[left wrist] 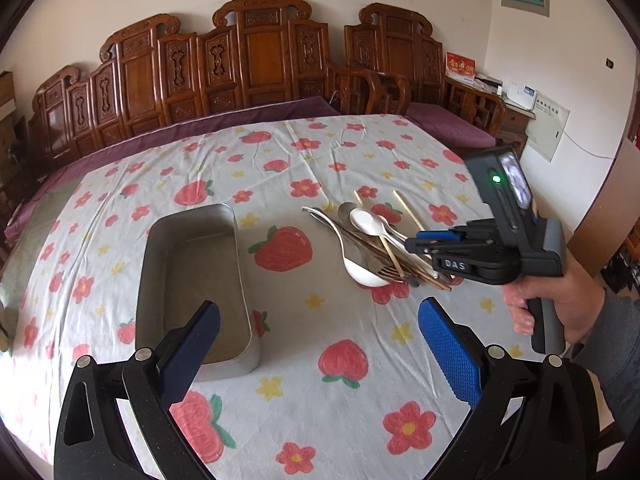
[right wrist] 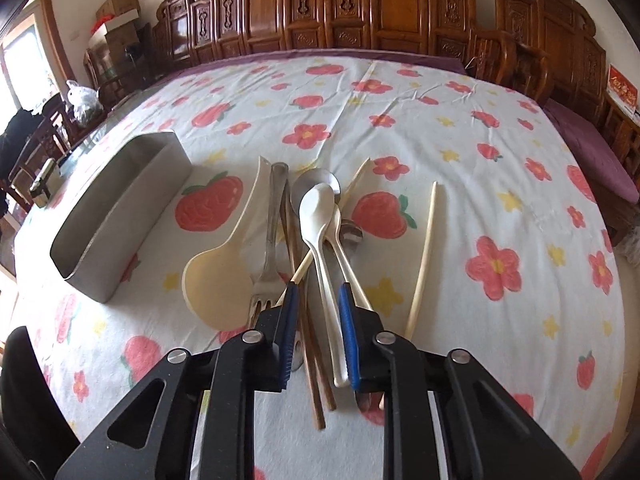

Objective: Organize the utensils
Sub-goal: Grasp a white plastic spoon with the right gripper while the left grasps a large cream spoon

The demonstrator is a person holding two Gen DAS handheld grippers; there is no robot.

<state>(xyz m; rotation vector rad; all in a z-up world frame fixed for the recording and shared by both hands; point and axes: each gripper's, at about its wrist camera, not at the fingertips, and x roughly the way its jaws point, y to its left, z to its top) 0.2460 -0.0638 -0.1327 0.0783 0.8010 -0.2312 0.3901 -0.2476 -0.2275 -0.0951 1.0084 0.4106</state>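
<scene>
Several utensils lie in a pile point(left wrist: 372, 248) on the flowered cloth: a cream rice paddle point(right wrist: 218, 280), a metal fork point(right wrist: 270, 248), a metal spoon point(right wrist: 320, 179), a white spoon point(right wrist: 318, 208), brown chopsticks point(right wrist: 316, 380) and pale chopsticks, one lying apart point(right wrist: 424, 264). My right gripper point(right wrist: 319, 288) is down at the near end of the pile. Its jaws stand narrow, with the white spoon's handle and the brown chopsticks in the gap; I see no pad pressing. From the left wrist view the right gripper point(left wrist: 412, 260) reaches in from the right. My left gripper point(left wrist: 320, 306) is wide open over bare cloth.
An empty metal tray point(left wrist: 240, 272) stands left of the pile, its wall point(right wrist: 120, 220) facing the right wrist view. Carved wooden chairs ring the far side of the round table. A hand and grey sleeve point(left wrist: 560, 312) hold the right gripper's handle.
</scene>
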